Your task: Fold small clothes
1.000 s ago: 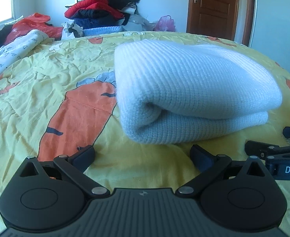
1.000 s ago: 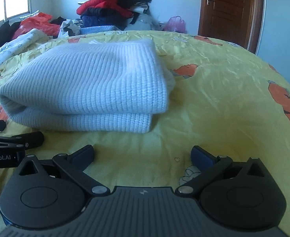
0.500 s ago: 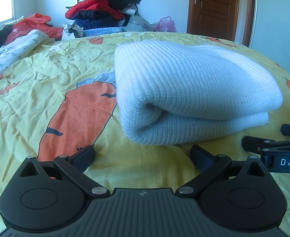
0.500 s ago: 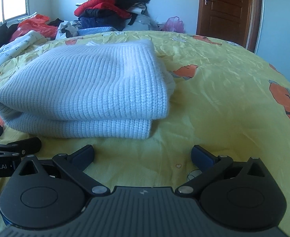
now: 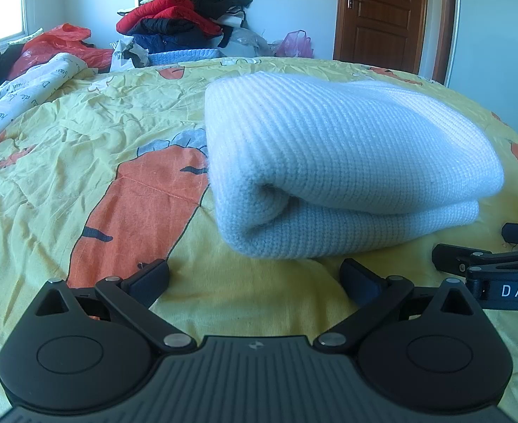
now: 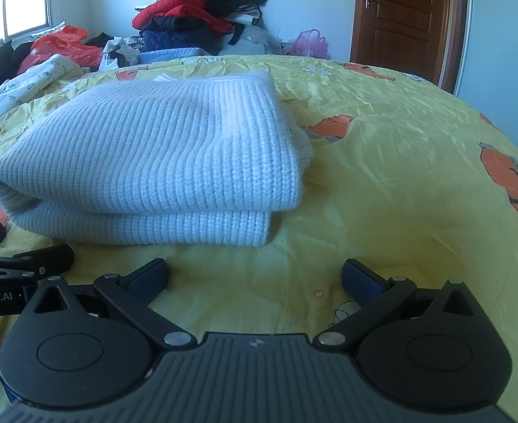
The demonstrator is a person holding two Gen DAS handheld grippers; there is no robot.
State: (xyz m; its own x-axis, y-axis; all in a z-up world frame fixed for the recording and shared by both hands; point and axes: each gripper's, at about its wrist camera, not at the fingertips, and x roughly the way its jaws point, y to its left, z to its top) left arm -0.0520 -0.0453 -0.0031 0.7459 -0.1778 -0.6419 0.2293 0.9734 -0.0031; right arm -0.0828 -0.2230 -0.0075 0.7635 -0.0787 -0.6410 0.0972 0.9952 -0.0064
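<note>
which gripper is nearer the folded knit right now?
Left, marginally. The left gripper sits open just short of the knit's rolled fold. The right gripper, also open, is short of its layered edge, offset right.

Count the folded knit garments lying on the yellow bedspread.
1: a pale blue knit sweater, folded in half, lies on the bedspread ahead of both open grippers. Others may sit in the clothes pile beyond the bed.

Sweater [image 5: 347,162]: chunky ribbed knit, soft, matt. Bedsheet [image 5: 82,162]: thin creased cloth, looking slightly shiny. Left claw [image 5: 255,276] showing matt black plastic, metal rivets. Door [image 6: 405,17]: glossy varnished wood.
</note>
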